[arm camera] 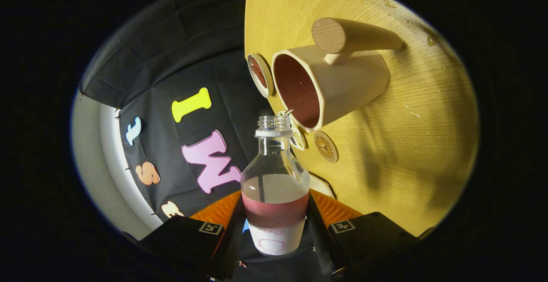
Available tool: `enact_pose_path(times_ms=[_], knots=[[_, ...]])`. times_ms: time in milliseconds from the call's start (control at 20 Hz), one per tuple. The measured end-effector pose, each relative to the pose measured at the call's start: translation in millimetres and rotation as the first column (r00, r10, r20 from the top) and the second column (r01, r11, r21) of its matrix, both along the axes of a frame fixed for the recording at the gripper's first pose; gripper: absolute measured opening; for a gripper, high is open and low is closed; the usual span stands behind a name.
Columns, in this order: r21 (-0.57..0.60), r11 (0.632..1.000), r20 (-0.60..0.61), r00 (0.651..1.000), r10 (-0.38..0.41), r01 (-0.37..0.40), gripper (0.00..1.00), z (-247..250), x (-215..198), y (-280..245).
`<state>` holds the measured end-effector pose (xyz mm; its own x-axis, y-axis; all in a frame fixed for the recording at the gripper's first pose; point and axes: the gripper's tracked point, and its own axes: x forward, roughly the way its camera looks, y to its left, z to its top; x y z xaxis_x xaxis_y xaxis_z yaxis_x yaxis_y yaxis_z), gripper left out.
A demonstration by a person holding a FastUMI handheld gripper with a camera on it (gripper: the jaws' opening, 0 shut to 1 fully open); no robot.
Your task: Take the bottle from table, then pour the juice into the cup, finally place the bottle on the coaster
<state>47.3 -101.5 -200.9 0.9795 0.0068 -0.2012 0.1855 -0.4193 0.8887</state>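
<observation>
Gripper (276,226) is clamped on the bottle (274,188): both orange-and-black fingers press the lower body from either side, at and just below the label band.

Bottle long axis runs straight out along the fingers, mouth pointing forward, away from the gripper. Cap is off, threaded neck open. Neck tip sits just short of the cup (332,83) rim, close to it; can't tell whether glass touches rim. The view is rolled so the table (406,145) stands to the right of the bottle like a wall, meaning the bottle lies roughly level with the tabletop, tipped for pouring.

Red juice sits in a band in the lower body, near the fingers. Upper body and neck look clear. A thin pale streak shows at the cup rim next to the bottle mouth; too small to call it a stream.

Cup: cream outside, reddish-brown inside, mouth facing the bottle, round wooden handle sticking out beyond it. Whether there is liquid inside is hard to make out.

Small round dish (260,75) with something brown in it sits just beside the cup, at the table edge. Round coaster (326,146) lies flat on the table near the cup's rim, bare, apart from the bottle. A second pale disc next to it is partly hidden behind the bottle neck. Bottle base and fingertips are cut off from sight.
</observation>
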Motion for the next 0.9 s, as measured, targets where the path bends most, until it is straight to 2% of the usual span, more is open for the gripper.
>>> enact_pose_path(times_ms=[900], knots=[[0.113, 0.993, -0.004, 1.0, -0.01, 0.011, 0.75, 9.6, 1.9, -7.7]])
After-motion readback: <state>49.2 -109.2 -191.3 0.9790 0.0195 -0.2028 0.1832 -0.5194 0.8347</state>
